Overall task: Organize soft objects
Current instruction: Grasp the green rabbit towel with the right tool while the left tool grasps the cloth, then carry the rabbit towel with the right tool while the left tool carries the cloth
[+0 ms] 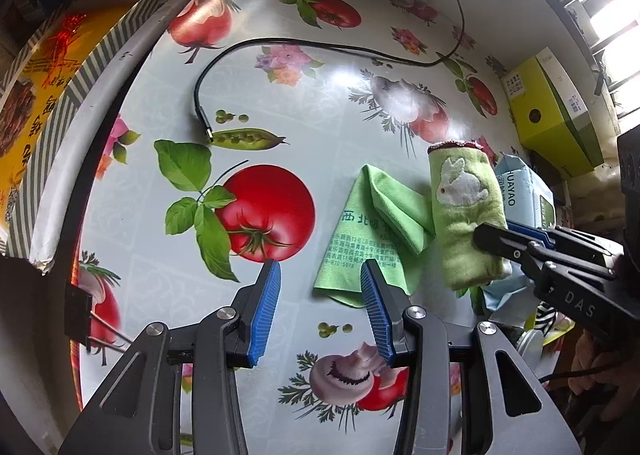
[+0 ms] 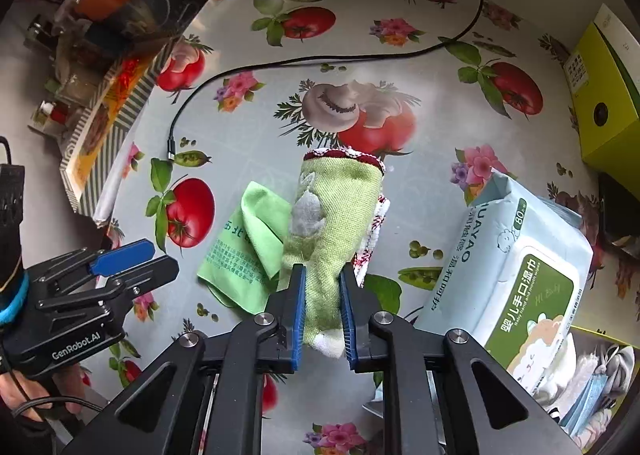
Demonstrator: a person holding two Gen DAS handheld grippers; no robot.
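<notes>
Rolled green terry towel with a white rabbit appliqué and a red-trimmed end, at the centre of the right wrist view, pinched near its lower end between the blue-padded fingers of the right gripper, far end pointing to twelve o'clock; whether raised or resting on the cloth beneath, impossible to tell. A white, red-patterned layer peeking out along its three o'clock side, probably the inside of the same roll. Just at nine o'clock of it, a thin lime-green microfibre cloth printed with green text, loosely crumpled and lying flat, partly under the towel. Left gripper hovering above the tabletop beside that cloth, fingers spread wide and holding nothing.

Further out: a pale blue pack of baby wet wipes with a green label at four o'clock, a yellow-green cardboard box at two o'clock, a black charging cable curving across from twelve to nine o'clock over the vegetable-print oilcloth.

Progress, as a judgement: early to middle. One soft item gripped, apparently rolled already but not set in any evident final place; the microfibre cloth unfolded and untouched, likely the left gripper's job. No tidy stack visible anywhere.
</notes>
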